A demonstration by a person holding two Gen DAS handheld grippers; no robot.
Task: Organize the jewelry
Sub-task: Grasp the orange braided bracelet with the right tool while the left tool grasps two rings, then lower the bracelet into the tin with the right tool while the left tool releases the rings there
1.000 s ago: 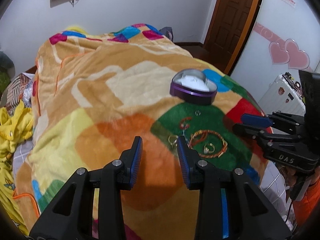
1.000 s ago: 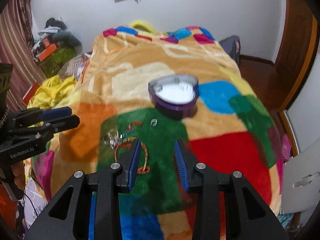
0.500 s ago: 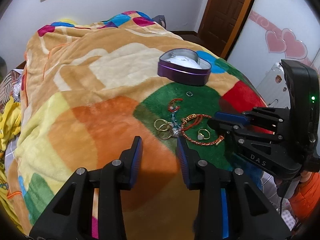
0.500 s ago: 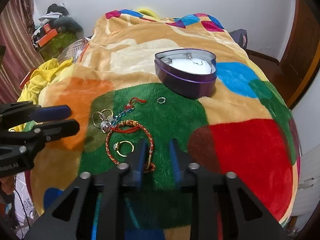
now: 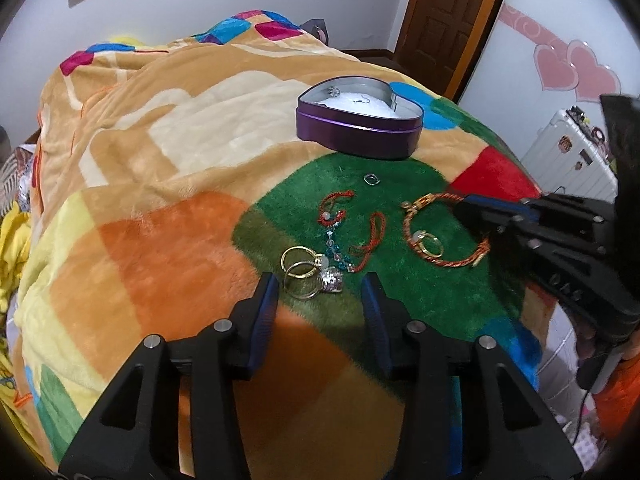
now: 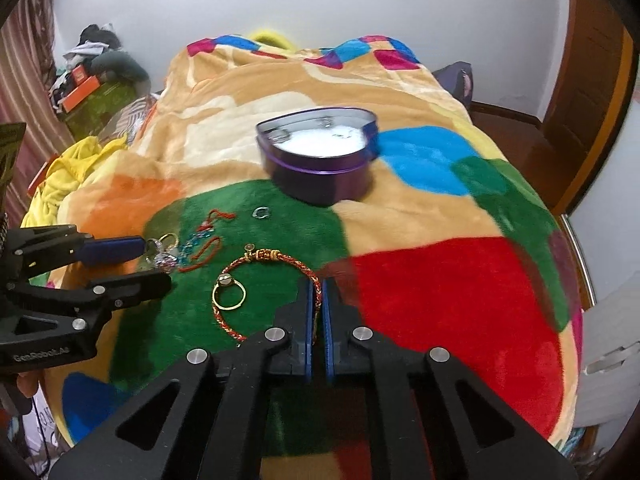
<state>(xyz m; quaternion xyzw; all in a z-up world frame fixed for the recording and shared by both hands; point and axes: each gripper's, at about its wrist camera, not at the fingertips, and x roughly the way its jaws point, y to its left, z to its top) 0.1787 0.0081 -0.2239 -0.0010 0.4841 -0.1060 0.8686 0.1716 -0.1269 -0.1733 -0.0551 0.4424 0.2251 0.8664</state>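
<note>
Jewellery lies on the green patch of a colourful blanket (image 5: 160, 168). My right gripper (image 6: 317, 286) is shut on the near side of a red-and-gold braided bracelet (image 6: 280, 258), also visible in the left wrist view as the bracelet (image 5: 440, 262). A gold ring (image 6: 229, 296) lies inside the bracelet's loop. My left gripper (image 5: 320, 292) has its jaws opening just short of a cluster of gold and silver rings (image 5: 306, 276), not touching them. Red cords (image 5: 370, 244), a blue bead chain (image 5: 332, 242) and a small silver ring (image 5: 372, 179) lie beyond. A purple heart-shaped tin (image 5: 360, 136) stands open behind them with small pieces on its white lining.
The bed drops away at the front and right edges. A white suitcase (image 5: 568, 160) and a wooden door (image 5: 448, 20) are on the right in the left wrist view. Yellow cloth (image 6: 68, 172) and piled clutter (image 6: 92, 76) sit left of the bed.
Both grippers have come down closer to the jewellery. The right jaws have closed onto the braided bracelet. The left jaws have widened a little near the rings.
</note>
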